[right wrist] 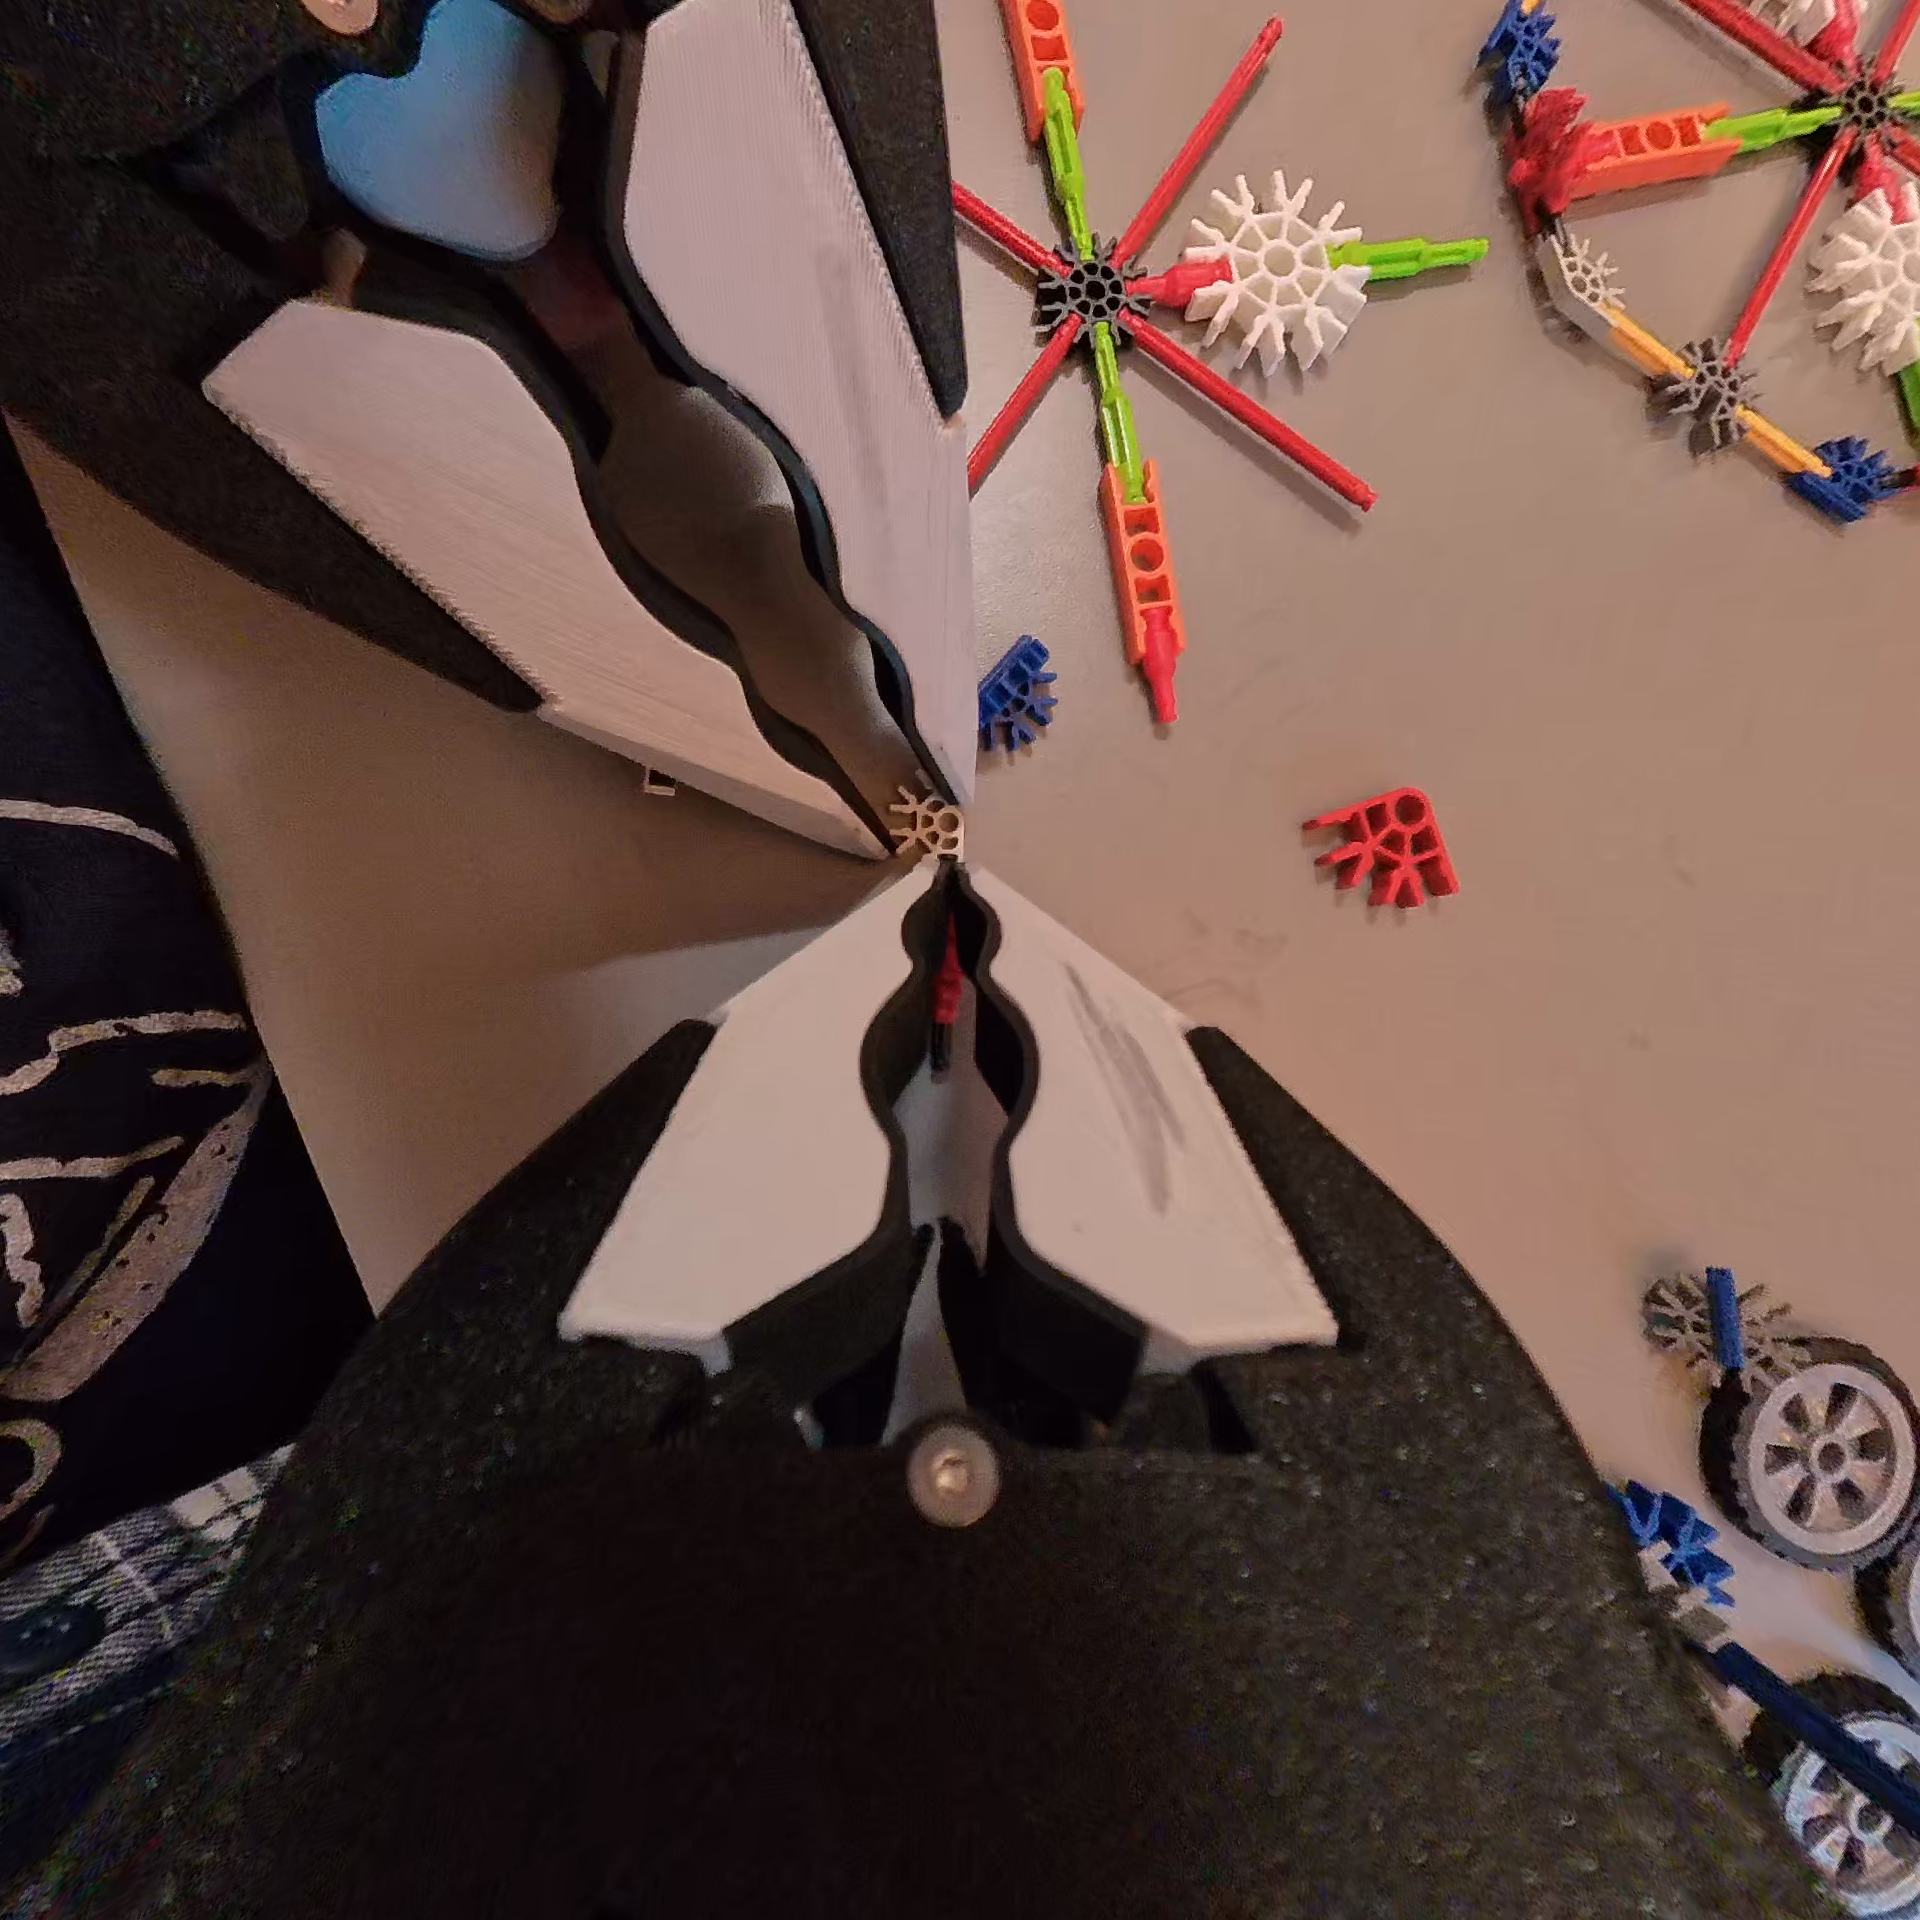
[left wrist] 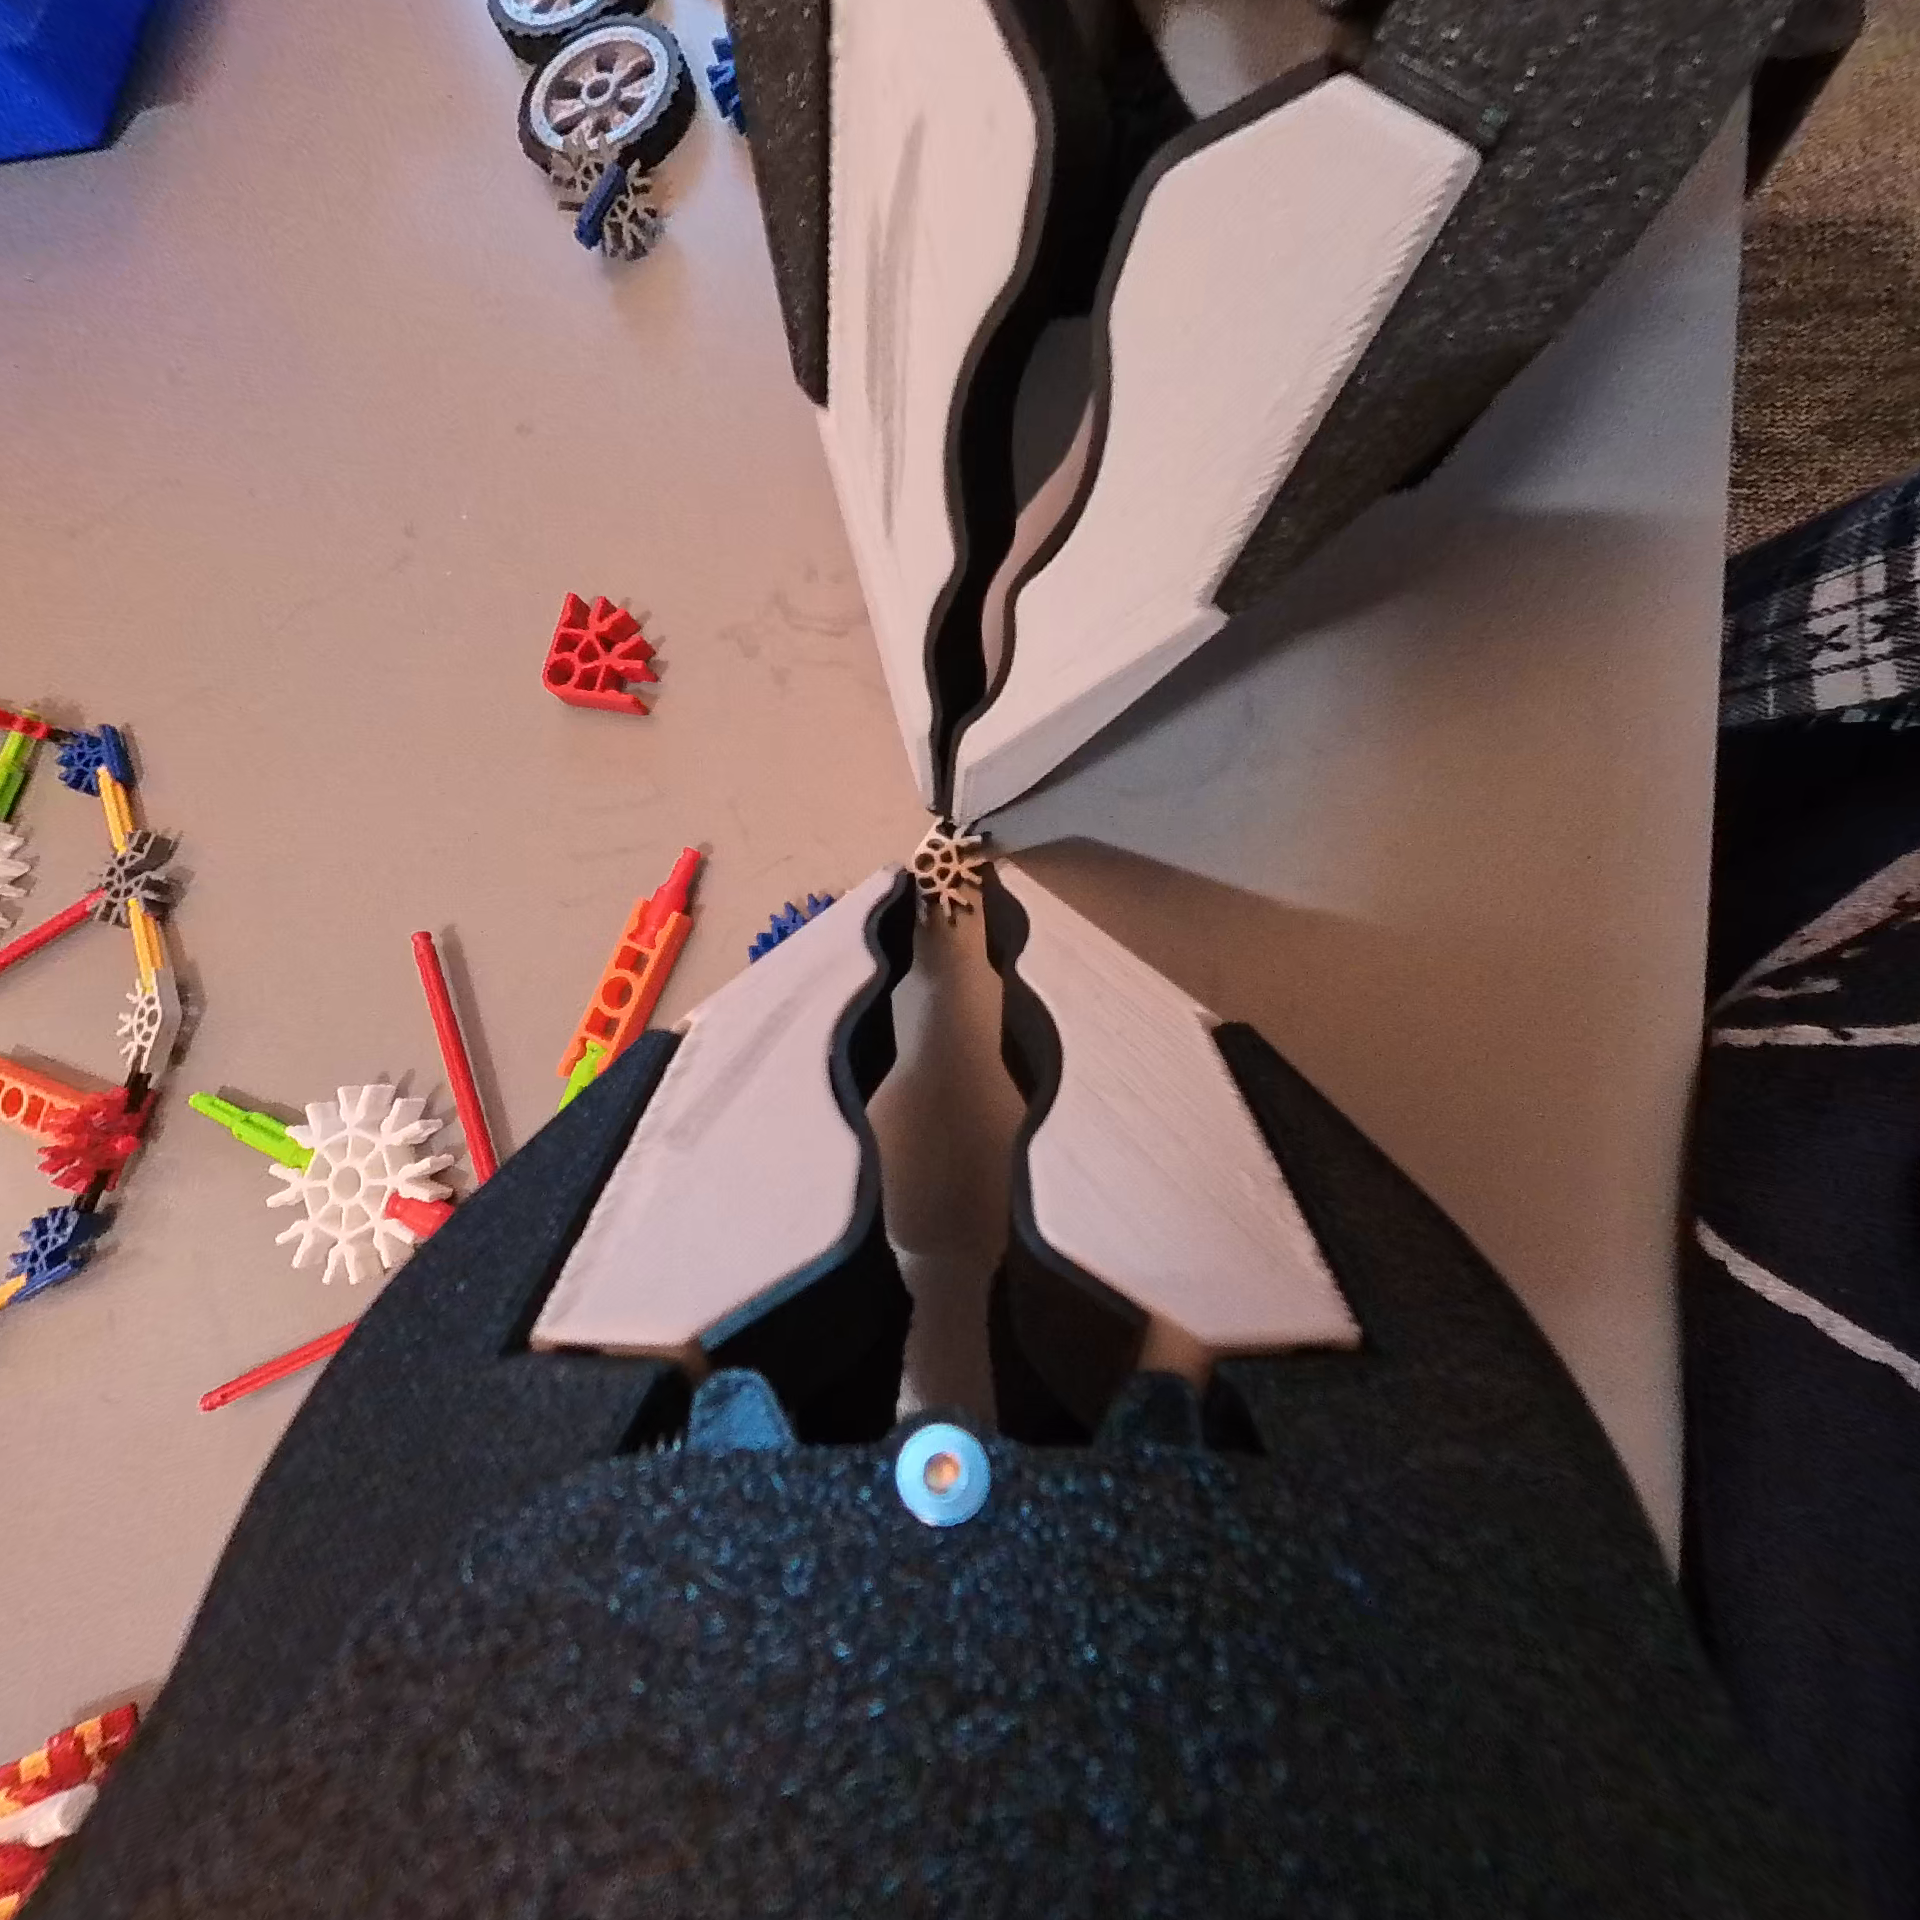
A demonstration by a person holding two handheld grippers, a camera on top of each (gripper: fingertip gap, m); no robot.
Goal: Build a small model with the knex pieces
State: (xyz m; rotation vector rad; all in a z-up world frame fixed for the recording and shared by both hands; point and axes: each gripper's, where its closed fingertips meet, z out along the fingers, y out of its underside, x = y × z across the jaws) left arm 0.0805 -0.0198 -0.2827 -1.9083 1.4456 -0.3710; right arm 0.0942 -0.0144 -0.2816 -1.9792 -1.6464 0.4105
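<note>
A home play or hobby spot, it seems: a plain beige tabletop (left wrist: 312, 468) strewn with construction-toy rods (right wrist: 1247, 416), snowflake connectors (right wrist: 1273, 272) and toy wheels (left wrist: 603, 94), with brown carpet (left wrist: 1829, 208) beyond the edge.

A grey table (right wrist: 1558, 987) bears a red connector (right wrist: 1387, 847), blue connector (right wrist: 1016, 694), white snowflake connector (left wrist: 353, 1179) and toy wheels (right wrist: 1818, 1455).

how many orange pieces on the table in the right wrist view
3 orange pieces: one at the top end of the red-spoked star, one at its bottom end, one in the frame at top right. More may be hidden or out of frame.
</note>
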